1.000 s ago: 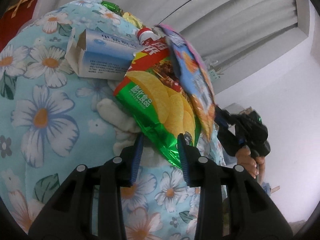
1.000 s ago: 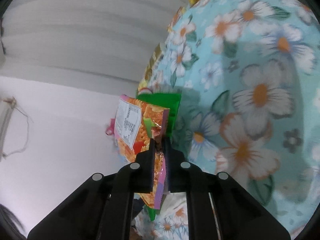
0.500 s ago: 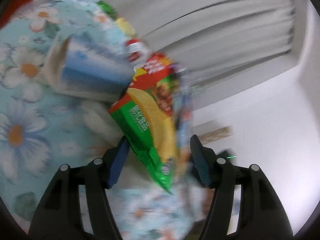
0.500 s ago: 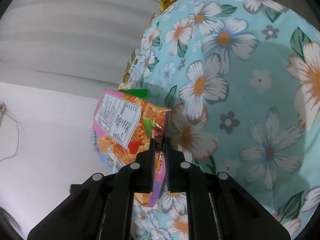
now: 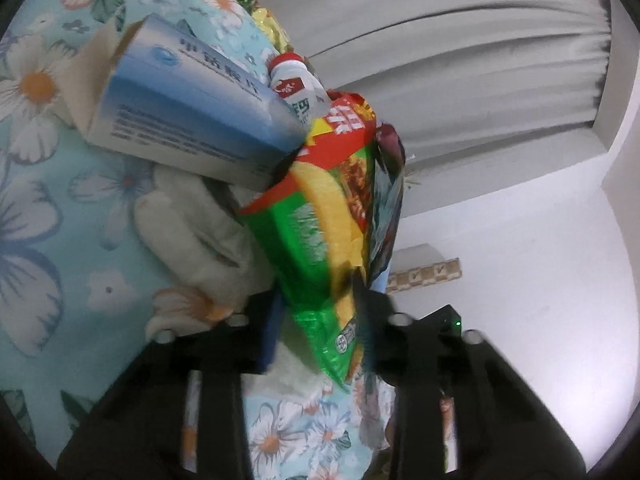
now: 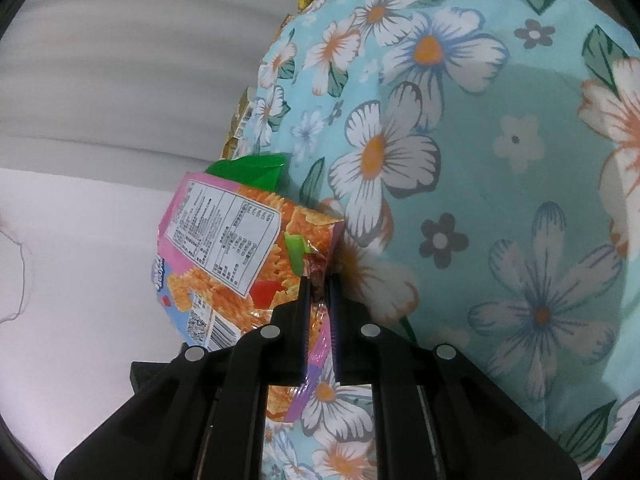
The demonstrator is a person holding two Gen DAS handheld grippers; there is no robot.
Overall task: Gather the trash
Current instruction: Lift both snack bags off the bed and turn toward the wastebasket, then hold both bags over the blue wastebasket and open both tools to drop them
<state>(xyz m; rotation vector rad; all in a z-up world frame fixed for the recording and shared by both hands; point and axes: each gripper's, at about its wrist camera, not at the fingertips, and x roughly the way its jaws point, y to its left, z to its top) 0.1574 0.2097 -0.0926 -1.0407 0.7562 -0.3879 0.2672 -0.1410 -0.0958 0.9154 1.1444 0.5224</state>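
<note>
Left wrist view: left tool (image 5: 318,330), wide half a second ago, closes around green chip bag (image 5: 320,248); right tool (image 6: 319,300) grips pink snack bag (image 6: 232,256).

Blue-white carton (image 5: 188,108), left wrist view: large Chinese characters along its top face w/ a round logo, smaller lines below, too blurred to read. Small white bottle (image 5: 294,90): red label, script illegible. Green chip bag (image 5: 320,240): white Chinese chars on red top, unreadable. Right wrist view: pink-orange snack bag (image 6: 232,256) carries a white nutrition/ingredients panel, barcode + QR near its lower edge; print too small to read.
</note>
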